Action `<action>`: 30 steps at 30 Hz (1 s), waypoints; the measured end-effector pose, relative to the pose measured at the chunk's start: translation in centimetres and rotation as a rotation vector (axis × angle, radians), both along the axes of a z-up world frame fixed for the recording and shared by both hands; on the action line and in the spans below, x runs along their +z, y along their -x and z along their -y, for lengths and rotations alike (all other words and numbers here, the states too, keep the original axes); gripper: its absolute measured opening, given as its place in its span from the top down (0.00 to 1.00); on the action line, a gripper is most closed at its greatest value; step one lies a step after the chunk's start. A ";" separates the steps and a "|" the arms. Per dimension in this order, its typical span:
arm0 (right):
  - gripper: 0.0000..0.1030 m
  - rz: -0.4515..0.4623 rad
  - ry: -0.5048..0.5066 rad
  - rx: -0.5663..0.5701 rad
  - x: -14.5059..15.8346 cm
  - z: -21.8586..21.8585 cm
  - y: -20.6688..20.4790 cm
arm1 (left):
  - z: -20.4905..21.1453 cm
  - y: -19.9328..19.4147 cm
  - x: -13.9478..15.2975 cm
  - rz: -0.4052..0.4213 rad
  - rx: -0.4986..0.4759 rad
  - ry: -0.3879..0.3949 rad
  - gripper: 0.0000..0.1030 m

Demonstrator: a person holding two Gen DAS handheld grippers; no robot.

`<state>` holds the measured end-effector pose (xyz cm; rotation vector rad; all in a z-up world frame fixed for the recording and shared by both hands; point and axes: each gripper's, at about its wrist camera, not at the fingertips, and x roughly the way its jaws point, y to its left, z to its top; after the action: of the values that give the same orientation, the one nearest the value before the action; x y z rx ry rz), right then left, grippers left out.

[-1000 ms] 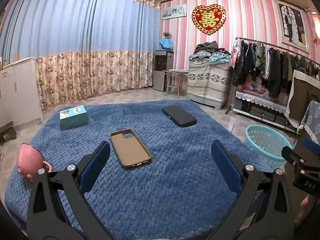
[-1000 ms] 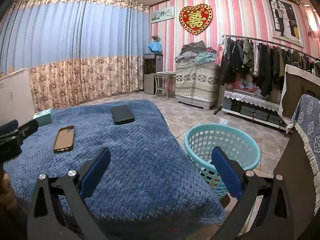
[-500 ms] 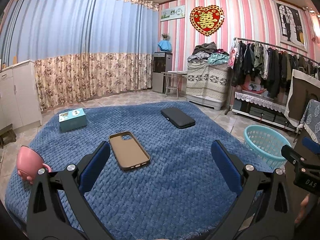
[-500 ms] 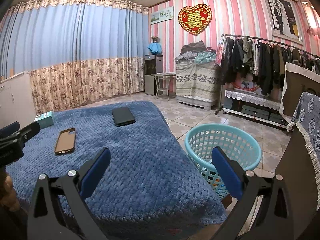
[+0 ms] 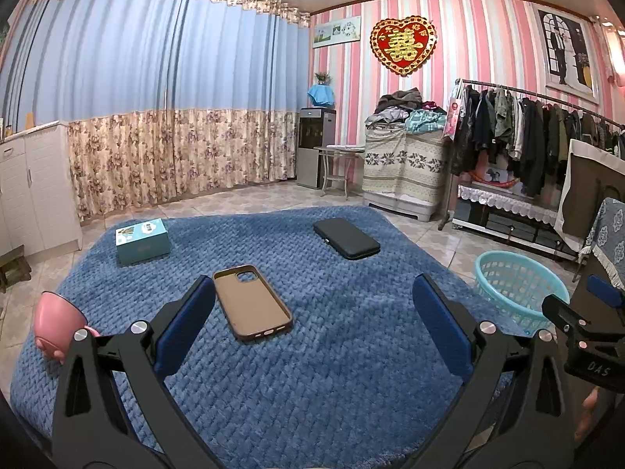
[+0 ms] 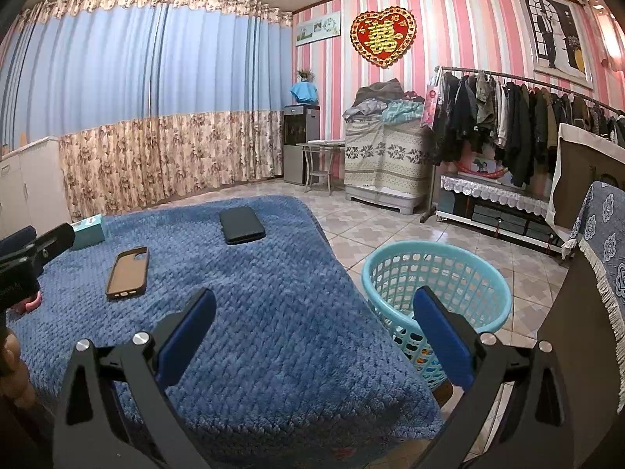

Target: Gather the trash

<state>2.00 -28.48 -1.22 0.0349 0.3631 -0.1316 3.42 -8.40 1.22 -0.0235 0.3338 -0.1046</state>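
Lying on knitted blanket point(image 5: 312, 351): rounded brown case point(image 5: 252, 301).

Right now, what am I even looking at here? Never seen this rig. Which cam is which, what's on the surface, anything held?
There is no robot arm: a person holds one two-finger gripper in each hand, with a fisheye camera on each looking along its fingers. One view is from the left gripper, the other from the right gripper. Both are open and hold nothing. On the blue blanket lie a brown phone case, a black case, a teal box and a pink cup. Beside the blanket, on the tiled floor, stands a light blue basket, probably meant for the trash.
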 end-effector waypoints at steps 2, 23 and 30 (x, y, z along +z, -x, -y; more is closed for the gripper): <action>0.04 0.001 0.000 0.000 0.0 0.0 0.0 | 0.0 0.0 -0.1 -0.003 0.001 -0.001 0.05; 0.04 0.000 0.002 0.000 0.1 0.1 0.0 | 0.1 0.1 0.3 0.005 -0.006 -0.009 0.05; 0.04 0.000 0.003 0.000 0.1 0.1 0.0 | 0.2 0.1 0.3 0.009 -0.015 -0.014 0.05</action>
<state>2.00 -28.61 -1.14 0.0323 0.3624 -0.1322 3.35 -8.57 1.57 -0.0071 0.3262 -0.1169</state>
